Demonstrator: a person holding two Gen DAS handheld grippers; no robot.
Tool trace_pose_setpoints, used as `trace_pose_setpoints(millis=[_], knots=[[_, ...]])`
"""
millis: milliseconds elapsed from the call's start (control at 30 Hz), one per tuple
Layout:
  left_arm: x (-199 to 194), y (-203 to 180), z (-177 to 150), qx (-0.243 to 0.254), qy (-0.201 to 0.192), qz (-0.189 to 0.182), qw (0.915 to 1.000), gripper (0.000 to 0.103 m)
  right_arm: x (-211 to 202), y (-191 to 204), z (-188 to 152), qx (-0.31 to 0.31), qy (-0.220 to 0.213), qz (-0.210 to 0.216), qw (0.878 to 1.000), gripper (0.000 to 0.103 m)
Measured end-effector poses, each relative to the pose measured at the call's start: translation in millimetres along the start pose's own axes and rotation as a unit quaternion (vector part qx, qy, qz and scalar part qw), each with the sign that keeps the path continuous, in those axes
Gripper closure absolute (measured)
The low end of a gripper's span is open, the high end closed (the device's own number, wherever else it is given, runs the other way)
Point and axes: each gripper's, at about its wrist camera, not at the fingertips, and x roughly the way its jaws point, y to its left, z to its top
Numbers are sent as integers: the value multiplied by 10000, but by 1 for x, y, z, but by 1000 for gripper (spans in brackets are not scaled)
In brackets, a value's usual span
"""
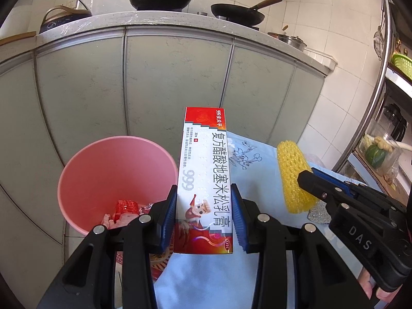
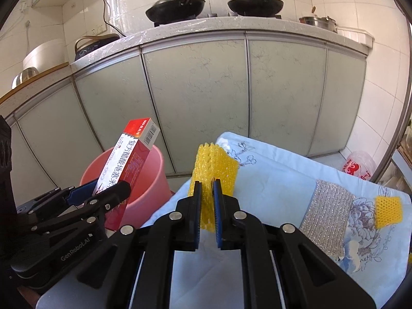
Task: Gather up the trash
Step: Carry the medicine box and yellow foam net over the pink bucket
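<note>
My left gripper (image 1: pixel 204 193) is shut on a red and white medicine box (image 1: pixel 206 170) and holds it above the table edge, just right of the pink bin (image 1: pixel 103 170); the box also shows in the right wrist view (image 2: pixel 128 159). The bin holds red wrappers (image 1: pixel 123 211). My right gripper (image 2: pixel 207 182) is shut on a yellow foam net (image 2: pixel 212 167) above the light blue tablecloth (image 2: pixel 278 180). The net also shows in the left wrist view (image 1: pixel 293 175), with the right gripper (image 1: pixel 309 177) on it.
A silver scouring pad (image 2: pixel 327 221) and a second small yellow foam piece (image 2: pixel 388 211) lie on the cloth at the right. A white and red plastic bag (image 2: pixel 358 164) sits beyond the table. Grey cabinet doors (image 2: pixel 195 97) with woks on the counter stand behind.
</note>
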Motion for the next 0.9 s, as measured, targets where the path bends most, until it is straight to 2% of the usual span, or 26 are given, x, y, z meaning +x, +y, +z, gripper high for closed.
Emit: trace_pose_setpoints(millis=[433, 900], knots=[[-16, 32, 4, -268, -175, 251, 9992, 64, -3, 43, 12, -329, -131, 264, 9990, 94], [-18, 70, 9, -501, -283, 660, 9962, 64, 21, 84, 27, -585, -86, 559, 9967, 94]])
